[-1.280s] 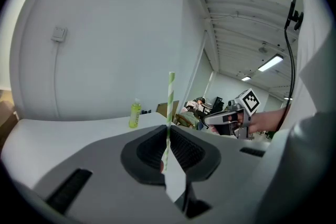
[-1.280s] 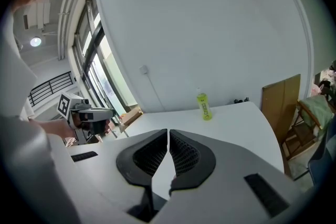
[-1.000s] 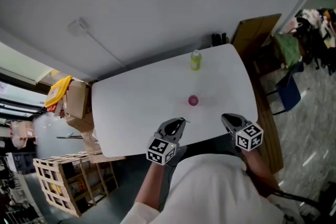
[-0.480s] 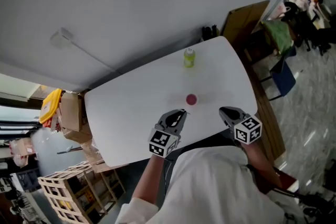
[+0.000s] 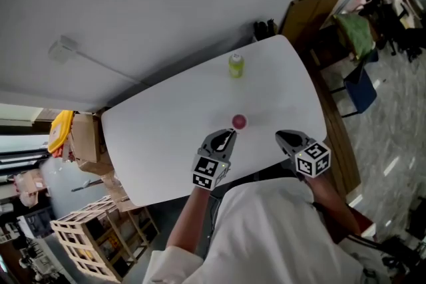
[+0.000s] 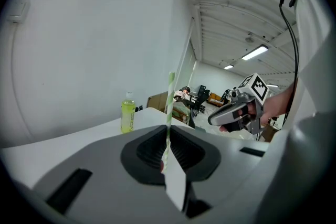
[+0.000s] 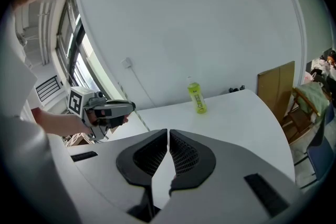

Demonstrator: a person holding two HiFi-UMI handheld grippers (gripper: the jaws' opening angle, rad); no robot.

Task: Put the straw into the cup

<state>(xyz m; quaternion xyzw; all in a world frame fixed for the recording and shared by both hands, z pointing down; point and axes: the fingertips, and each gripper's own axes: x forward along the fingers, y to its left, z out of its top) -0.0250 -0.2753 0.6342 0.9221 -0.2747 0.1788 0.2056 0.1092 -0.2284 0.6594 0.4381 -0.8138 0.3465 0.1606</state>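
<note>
A small pink cup (image 5: 239, 121) stands on the white table (image 5: 160, 130) near its front edge. My left gripper (image 5: 229, 135) hovers just in front of the cup and to its left. In the left gripper view that gripper (image 6: 167, 148) is shut on a green-and-white striped straw (image 6: 169, 105), which stands upright from the jaws. My right gripper (image 5: 280, 137) hangs over the table's front edge, right of the cup. In its own view this gripper (image 7: 168, 140) is shut with nothing between the jaws. The cup is hidden in both gripper views.
A yellow-green bottle (image 5: 235, 66) stands at the far side of the table. A brown board (image 5: 309, 10) leans beyond the table's right corner, with chairs and clutter (image 5: 363, 36) further right. Cardboard boxes (image 5: 85, 140) and a wooden crate (image 5: 86, 243) sit on the left.
My left gripper with the straw has moved closer to the pink cup. The right gripper has kept its place near the front edge. The head view has shifted slightly.
</note>
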